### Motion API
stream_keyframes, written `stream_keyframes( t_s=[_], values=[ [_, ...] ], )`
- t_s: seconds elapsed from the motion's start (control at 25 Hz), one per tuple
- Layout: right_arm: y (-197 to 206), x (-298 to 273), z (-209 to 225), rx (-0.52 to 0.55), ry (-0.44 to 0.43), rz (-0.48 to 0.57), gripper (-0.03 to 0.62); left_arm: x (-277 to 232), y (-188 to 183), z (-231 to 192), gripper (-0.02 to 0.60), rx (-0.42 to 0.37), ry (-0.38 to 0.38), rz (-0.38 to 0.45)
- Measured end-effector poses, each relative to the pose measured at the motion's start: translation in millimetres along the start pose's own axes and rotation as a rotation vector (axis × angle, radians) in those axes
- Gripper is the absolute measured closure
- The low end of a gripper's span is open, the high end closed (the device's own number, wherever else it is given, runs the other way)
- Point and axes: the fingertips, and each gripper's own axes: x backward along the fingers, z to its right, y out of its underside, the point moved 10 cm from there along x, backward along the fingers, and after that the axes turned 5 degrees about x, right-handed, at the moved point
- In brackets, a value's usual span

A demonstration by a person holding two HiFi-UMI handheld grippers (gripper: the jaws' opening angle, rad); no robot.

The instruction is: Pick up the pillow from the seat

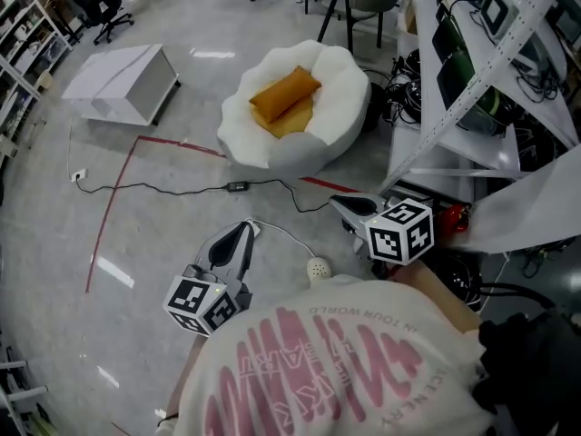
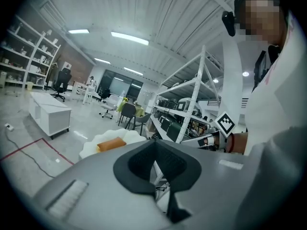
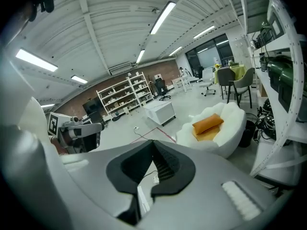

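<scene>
Biggest thing here is one white shelving rack (image 1: 451, 109) on the right, stuffed with gear. Next is one white cabinet (image 1: 123, 80), off on the left side of the floor. Then one puffy white seat (image 1: 340, 80), with one orange pillow (image 1: 286, 94) lying across the middle of it on one flat orange cushion (image 1: 292, 121). Two grippers, both well short of the seat. The left gripper (image 1: 243, 232) has its jaws pressed together with nothing in them, and the right gripper (image 1: 340, 204) looks the same, jaws together and empty. One black cable (image 1: 163, 187) runs across the floor in front of the seat, crossing one line of red tape (image 1: 113, 203).
</scene>
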Motion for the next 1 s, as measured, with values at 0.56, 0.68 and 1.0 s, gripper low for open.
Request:
stream_keyframes(
  t_s=[0.56, 0.68, 1.0],
  values=[
    [-41, -23, 84, 0.046, -0.036, -0.047, 0.588, -83, -18, -14, 0.566, 0.023, -0.062, 0.045],
    [-47, -27, 98, 0.057, -0.044, -0.049, 0.588, -96, -20, -14, 0.566, 0.017, -0.069, 0.046],
    [-53, -34, 130, 0.052, -0.045, -0.055, 0.588, -122, -20, -13, 0.566, 0.029, -0.086, 0.009]
  ],
)
